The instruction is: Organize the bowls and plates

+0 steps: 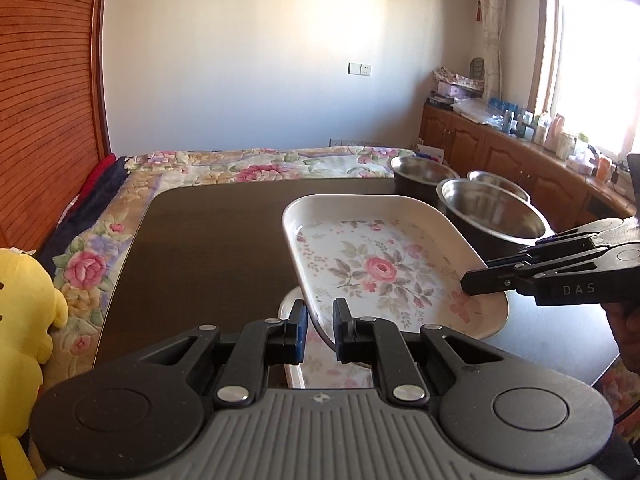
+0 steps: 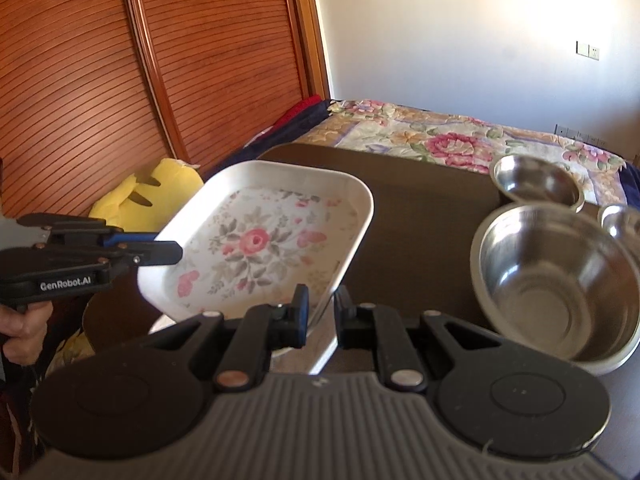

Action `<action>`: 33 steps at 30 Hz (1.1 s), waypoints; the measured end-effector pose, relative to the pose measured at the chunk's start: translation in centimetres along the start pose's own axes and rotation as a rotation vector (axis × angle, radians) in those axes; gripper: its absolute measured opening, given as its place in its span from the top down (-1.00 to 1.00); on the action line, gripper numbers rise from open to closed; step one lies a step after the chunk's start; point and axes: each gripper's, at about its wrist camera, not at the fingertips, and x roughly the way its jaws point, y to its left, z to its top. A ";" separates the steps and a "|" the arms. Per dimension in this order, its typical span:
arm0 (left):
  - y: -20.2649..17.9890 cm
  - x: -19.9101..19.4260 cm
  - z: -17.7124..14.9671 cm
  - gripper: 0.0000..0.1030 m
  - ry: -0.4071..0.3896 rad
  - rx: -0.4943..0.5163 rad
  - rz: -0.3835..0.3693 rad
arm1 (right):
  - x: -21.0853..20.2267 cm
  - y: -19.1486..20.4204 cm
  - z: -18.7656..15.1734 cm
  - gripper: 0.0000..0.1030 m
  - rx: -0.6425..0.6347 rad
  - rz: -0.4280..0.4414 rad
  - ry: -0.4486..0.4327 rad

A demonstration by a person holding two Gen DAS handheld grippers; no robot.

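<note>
Left gripper (image 1: pixel 320 330) low centre in left wrist view, pointing downward, jaws narrow and clamped on near rim of floral tray (image 1: pixel 384 264). Right gripper (image 2: pixel 322 312) low centre in right wrist view, likewise pointing downward, jaws narrow, clamped on tray rim at opposite side. Hand (image 2: pixel 22 328) at lower left edge, wrapped round left gripper's handle.

Tray held clear of dark table (image 1: pixel 208 248), tilted, centre-right of frame; empty apart from printed rose pattern. Second white dish edge (image 1: pixel 286 306) visible directly beneath it; type cannot be told. Three steel bowls on table, right of tray, all empty: large bowl (image 2: pixel 556 284), far bowl (image 2: pixel 536 184), third bowl (image 2: pixel 622 222) partly cut off at right edge.

Lettering "DAS" on right gripper; "GenRobot.AI" on left gripper.
</note>
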 end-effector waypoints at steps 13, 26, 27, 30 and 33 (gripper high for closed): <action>0.2 -0.2 -2.6 0.71 0.035 -0.031 -0.009 | -0.7 1.0 -3.1 0.69 0.014 0.028 -0.020; 0.1 0.2 -3.4 0.71 0.051 -0.042 0.001 | -0.8 1.3 -4.6 0.69 0.038 0.013 -0.044; 0.2 0.2 -3.4 0.71 0.052 -0.043 0.001 | -0.8 1.4 -4.6 0.69 0.037 0.012 -0.045; 0.1 0.2 -3.4 0.71 0.049 -0.041 0.006 | -0.8 1.7 -4.6 0.69 0.025 -0.001 -0.052; 0.2 0.2 -3.4 0.71 0.044 -0.047 0.008 | -0.8 1.9 -4.6 0.69 0.016 -0.014 -0.062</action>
